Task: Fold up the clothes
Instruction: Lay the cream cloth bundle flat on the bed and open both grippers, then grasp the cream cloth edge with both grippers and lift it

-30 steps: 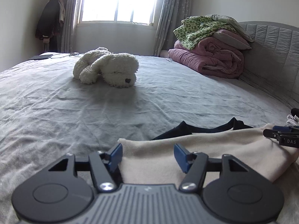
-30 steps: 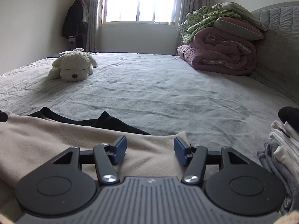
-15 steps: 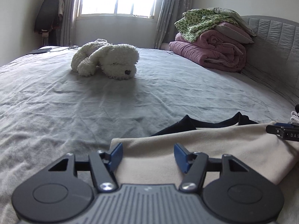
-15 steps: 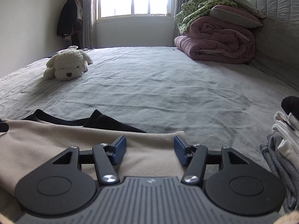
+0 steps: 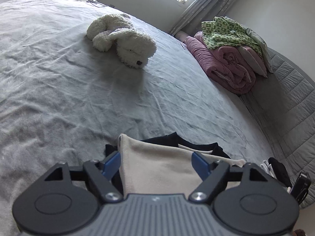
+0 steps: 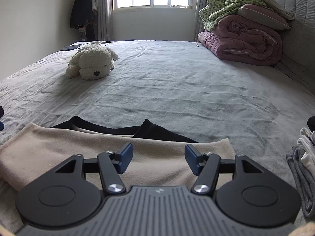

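Note:
A folded beige garment with black trim lies on the grey bed just in front of both grippers. My left gripper hovers over the garment's left end, rolled to one side. Its jaws are opening, and the cloth lies between them with neither pad pressing on it. In the right wrist view the beige garment stretches leftward with the black trim at its far edge. My right gripper stands over its right end, jaws easing apart and gripping nothing.
A white plush dog lies mid-bed. Folded pink and green quilts are piled against the padded headboard. A stack of folded clothes sits close on the right. Coats hang in the far corner.
The left gripper has lifted and rolled, tilting its view, and its jaws have spread wider. The right gripper has risen slightly above the beige garment.

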